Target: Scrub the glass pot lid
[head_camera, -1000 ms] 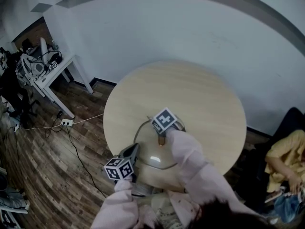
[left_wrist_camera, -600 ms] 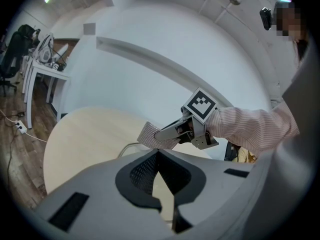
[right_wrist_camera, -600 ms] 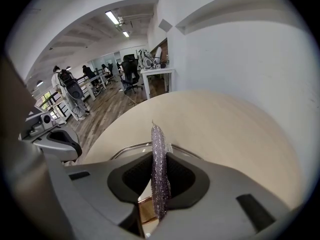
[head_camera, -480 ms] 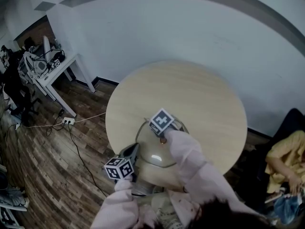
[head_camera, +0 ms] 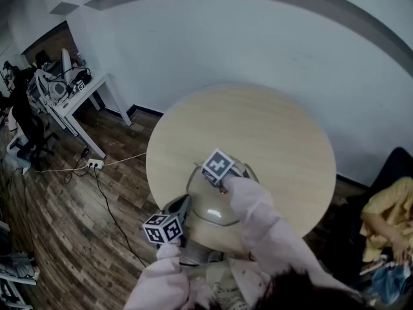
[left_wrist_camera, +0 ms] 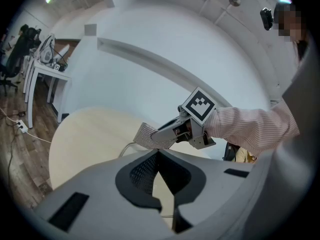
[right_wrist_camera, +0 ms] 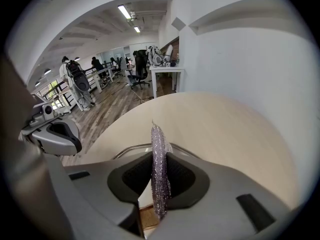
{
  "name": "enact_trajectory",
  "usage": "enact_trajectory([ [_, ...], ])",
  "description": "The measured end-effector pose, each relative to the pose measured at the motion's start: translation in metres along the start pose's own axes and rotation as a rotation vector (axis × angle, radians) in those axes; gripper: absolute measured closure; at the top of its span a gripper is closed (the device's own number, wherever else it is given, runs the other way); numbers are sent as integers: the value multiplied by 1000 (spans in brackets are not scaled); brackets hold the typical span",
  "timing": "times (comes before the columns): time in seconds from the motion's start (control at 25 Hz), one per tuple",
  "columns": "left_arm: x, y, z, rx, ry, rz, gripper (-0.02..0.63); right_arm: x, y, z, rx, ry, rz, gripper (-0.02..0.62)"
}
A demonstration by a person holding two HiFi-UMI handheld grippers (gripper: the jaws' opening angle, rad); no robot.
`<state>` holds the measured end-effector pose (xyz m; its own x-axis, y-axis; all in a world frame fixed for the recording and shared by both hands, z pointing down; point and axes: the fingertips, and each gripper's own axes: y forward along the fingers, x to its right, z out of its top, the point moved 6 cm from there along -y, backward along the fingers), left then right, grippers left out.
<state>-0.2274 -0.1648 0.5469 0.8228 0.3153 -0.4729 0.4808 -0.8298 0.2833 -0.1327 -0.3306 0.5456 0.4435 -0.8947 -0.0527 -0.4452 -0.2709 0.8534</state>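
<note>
In the head view, the glass pot lid [head_camera: 210, 213] is seen on the round worktop [head_camera: 284, 141], between the left tool [head_camera: 177, 206] and the right tool [head_camera: 208, 175]. In the left gripper view, the jaws are pressed narrow on the lid's rim. In the right gripper view, a silvery scouring pad [right_wrist_camera: 159, 179] is clamped upright between the jaws, just above the lid.

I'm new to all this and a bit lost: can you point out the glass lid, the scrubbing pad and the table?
glass lid [head_camera: 208, 202]: head view, on its clear dome.
scrubbing pad [right_wrist_camera: 158, 159]: right gripper view, on its silvery edge between the jaws.
table [head_camera: 258, 128]: head view, on the bare top.
</note>
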Motion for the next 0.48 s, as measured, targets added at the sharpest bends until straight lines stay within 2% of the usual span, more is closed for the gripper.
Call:
enact_trajectory([
  [0.48,-8,-9,-1,-6,2,-14,605,-24,-1,5,-46,-142,14,517],
])
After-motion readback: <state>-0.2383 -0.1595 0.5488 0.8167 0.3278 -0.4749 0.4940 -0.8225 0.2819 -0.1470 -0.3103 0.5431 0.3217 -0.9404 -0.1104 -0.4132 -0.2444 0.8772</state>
